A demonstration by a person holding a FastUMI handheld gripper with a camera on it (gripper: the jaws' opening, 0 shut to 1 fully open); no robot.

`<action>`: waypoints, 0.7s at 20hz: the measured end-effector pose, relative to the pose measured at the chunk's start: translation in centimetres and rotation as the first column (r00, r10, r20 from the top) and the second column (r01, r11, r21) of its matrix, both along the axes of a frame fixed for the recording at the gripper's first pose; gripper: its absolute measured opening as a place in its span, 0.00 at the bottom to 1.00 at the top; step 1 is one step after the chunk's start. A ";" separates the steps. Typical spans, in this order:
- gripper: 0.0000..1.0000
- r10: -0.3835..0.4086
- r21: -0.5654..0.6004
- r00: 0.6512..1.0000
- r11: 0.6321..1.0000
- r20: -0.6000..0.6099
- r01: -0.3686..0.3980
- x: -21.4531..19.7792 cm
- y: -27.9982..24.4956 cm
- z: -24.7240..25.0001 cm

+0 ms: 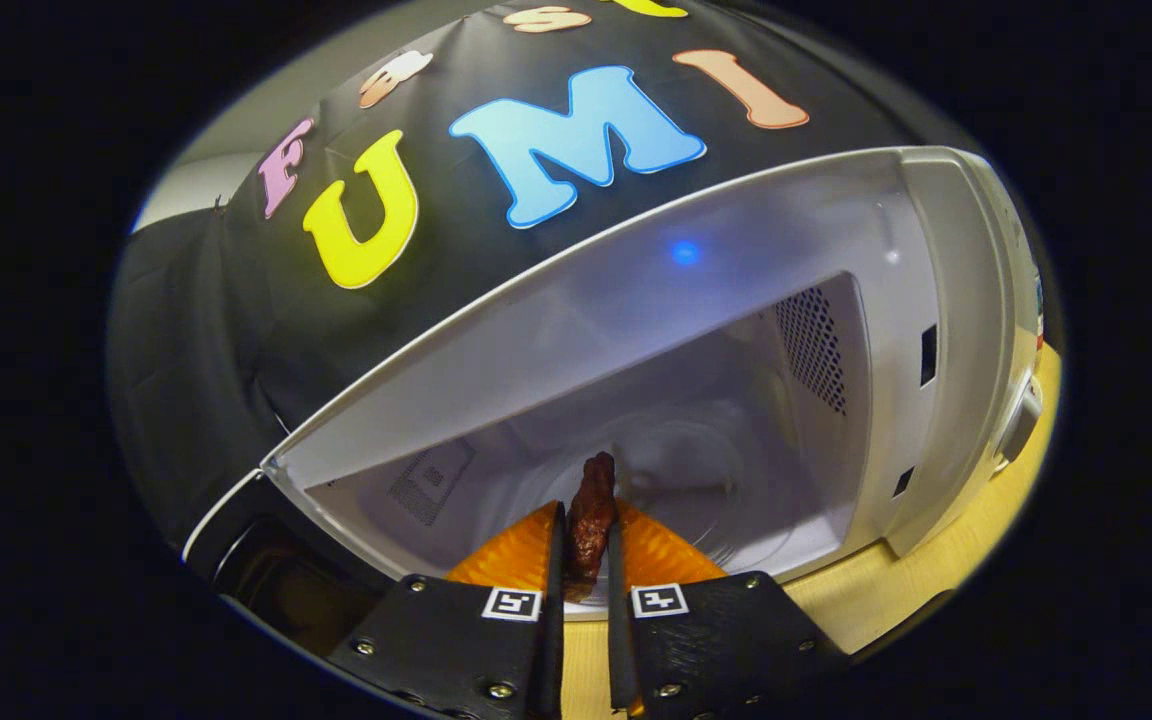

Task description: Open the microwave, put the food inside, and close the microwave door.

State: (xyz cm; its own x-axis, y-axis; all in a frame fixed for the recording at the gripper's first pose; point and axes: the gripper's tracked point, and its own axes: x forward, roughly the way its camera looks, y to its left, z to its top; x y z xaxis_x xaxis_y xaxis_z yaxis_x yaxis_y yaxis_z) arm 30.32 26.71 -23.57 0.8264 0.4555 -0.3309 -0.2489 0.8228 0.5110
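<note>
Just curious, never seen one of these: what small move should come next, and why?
Probably ease forward into the open microwave. The hand-held gripper is shut on the brown piece of food, which sits at the cavity's front edge, short of the glass turntable.

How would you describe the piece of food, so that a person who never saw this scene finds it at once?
Start at the white microwave standing open on the yellow table. At the front of its cavity, the tongs are shut on the food, an upright, lumpy strip. It is the one dark reddish-brown thing against the pale walls.
</note>
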 end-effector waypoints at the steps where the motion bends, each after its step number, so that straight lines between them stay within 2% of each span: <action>1: 0.21 -0.011 -0.020 1.000 1.000 0.001 0.011 0.4 -0.2 -0.3; 3: 0.26 -0.036 -0.056 0.999 0.998 -0.013 0.035 1.0 -0.6 -0.9; 4: 0.31 -0.054 -0.110 0.998 0.993 -0.026 0.050 1.2 -1.4 -1.6; 6: 0.41 -0.060 -0.125 0.998 0.991 -0.031 0.055 1.6 -1.7 -1.9; 7: 0.42 -0.079 -0.169 0.996 0.983 -0.032 0.073 1.9 -2.4 -2.4; 8: 0.51 -0.094 -0.243 0.995 0.966 -0.028 0.085 2.0 -3.3 -2.9; 9: 0.55 -0.091 -0.296 0.996 0.952 -0.024 0.080 2.1 -3.8 -3.5; 12: 0.79 -0.037 -0.284 0.999 0.958 -0.015 0.032 1.4 -2.8 -3.2; 14: 0.80 -0.030 -0.280 0.999 0.959 0.013 0.033 1.2 -2.6 -2.1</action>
